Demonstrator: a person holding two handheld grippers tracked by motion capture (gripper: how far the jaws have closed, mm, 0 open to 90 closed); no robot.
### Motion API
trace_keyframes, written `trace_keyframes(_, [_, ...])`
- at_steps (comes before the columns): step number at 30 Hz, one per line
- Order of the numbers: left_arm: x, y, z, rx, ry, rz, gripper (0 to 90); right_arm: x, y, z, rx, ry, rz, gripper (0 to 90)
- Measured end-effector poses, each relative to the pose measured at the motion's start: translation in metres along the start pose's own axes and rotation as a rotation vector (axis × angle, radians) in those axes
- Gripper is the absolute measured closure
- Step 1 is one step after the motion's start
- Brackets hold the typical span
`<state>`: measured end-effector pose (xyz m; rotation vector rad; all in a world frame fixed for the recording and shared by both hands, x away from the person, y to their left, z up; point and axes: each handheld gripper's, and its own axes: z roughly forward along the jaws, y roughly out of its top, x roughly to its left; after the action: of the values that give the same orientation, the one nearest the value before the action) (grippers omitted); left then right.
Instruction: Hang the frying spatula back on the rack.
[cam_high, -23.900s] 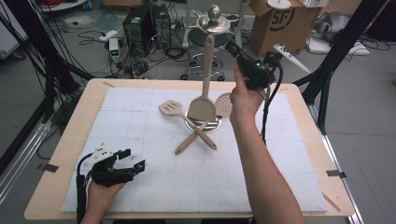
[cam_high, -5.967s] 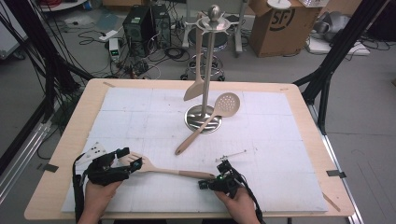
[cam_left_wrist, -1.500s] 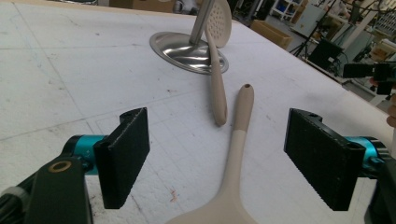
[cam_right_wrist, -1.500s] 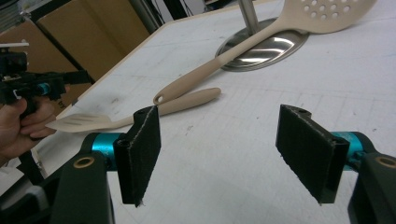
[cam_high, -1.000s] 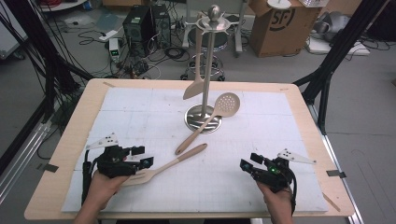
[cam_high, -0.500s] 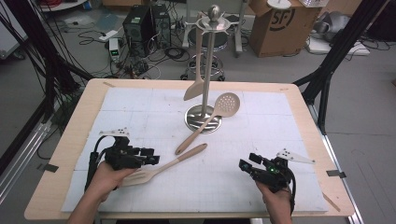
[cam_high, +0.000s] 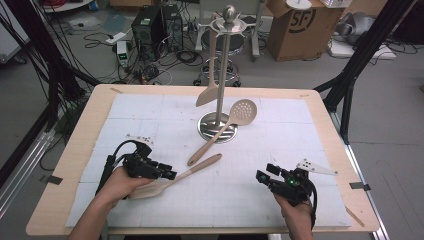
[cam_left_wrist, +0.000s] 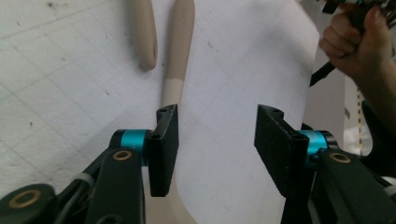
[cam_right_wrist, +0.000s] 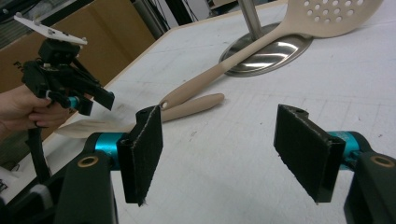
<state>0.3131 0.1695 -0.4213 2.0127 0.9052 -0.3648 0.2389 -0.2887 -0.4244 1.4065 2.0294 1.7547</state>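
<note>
Beige plastic spatula (cam_high: 170, 181) lying flat on the counter (cam_high: 310, 100), its blade beneath the left tongs (cam_high: 167, 174) and its handle pointing toward the utensil stand (cam_high: 218, 125). In the left gripper view we see the jaws spread wide, the spatula neck (cam_left_wrist: 172, 91) beside the left jaw, nothing clamped. The right tongs (cam_high: 261, 176) hover near the counter's front edge, equally wide, empty. We judge the spatula light, stiff and smooth; the narrow neck or the rounded handle offers the surest hold, since the thin blade lies flush. A skimmer (cam_high: 222, 131) leans on the stand's base.
</note>
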Motion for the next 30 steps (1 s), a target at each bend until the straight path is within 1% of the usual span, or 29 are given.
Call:
trace_keyframes(4, [0.004, 0.001, 0.003, 0.026, 0.012, 0.007, 55.0, 0.000, 0.000, 0.000, -0.004, -0.001, -0.001, 32.6])
trace_keyframes(6, [0.006, 0.001, 0.004, 0.044, 0.019, 0.006, 55.0, 0.000, 0.000, 0.000, -0.002, -0.002, 0.000, 32.7])
trace_keyframes(8, [0.008, 0.001, 0.006, 0.072, 0.037, 0.014, 54.9, 0.000, 0.000, 0.000, -0.001, -0.002, 0.000, 32.7])
trace_keyframes(9, [0.008, 0.001, 0.008, 0.073, 0.042, 0.012, 54.9, 0.000, 0.000, 0.000, -0.001, -0.002, 0.001, 32.8])
trace_keyframes(10, [0.008, 0.002, 0.008, 0.087, 0.047, 0.018, 54.8, 0.000, 0.000, 0.000, -0.004, -0.003, 0.000, 32.8])
trace_keyframes(11, [0.009, 0.002, 0.010, 0.089, 0.040, 0.019, 54.8, 0.000, 0.000, 0.000, -0.007, -0.003, -0.004, 32.9])
trace_keyframes(15, [0.007, 0.004, 0.015, 0.131, 0.073, 0.036, 54.7, 0.000, 0.000, 0.000, -0.006, -0.006, 0.002, 33.0])
trace_keyframes(18, [0.009, 0.004, 0.020, 0.144, 0.065, 0.032, 55.6, 0.000, 0.000, 0.000, -0.005, -0.005, 0.001, 33.0])
trace_keyframes(19, [0.010, 0.004, 0.021, 0.154, 0.068, 0.032, 55.6, 0.000, 0.000, 0.000, -0.007, -0.006, -0.002, 33.0])
trace_keyframes(20, [0.010, 0.004, 0.023, 0.170, 0.073, 0.042, 55.6, 0.000, 0.000, 0.000, -0.006, -0.006, -0.001, 33.0])
trace_keyframes(21, [0.010, 0.005, 0.024, 0.175, 0.074, 0.037, 55.6, 0.000, 0.000, 0.000, -0.006, -0.006, 0.003, 33.0])
trace_keyframes(22, [0.010, 0.005, 0.026, 0.185, 0.073, 0.041, 55.4, -0.001, 0.000, 0.000, -0.008, -0.007, 0.003, 33.0])
trace_keyframes(24, [0.010, 0.006, 0.027, 0.187, 0.077, 0.037, 54.8, 0.000, 0.000, -0.001, -0.007, -0.006, 0.008, 33.0])
trace_keyframes(28, [0.010, 0.006, 0.030, 0.200, 0.073, 0.037, 54.8, -0.001, 0.000, -0.001, -0.011, -0.007, -0.002, 33.1])
trace_keyframes(29, [0.009, 0.005, 0.031, 0.208, 0.068, 0.042, 54.8, -0.001, 0.000, -0.001, -0.007, -0.008, 0.005, 33.0])
trace_keyframes(30, [0.009, 0.005, 0.032, 0.218, 0.073, 0.048, 54.4, -0.001, 0.000, -0.001, -0.005, -0.007, 0.008, 33.1])
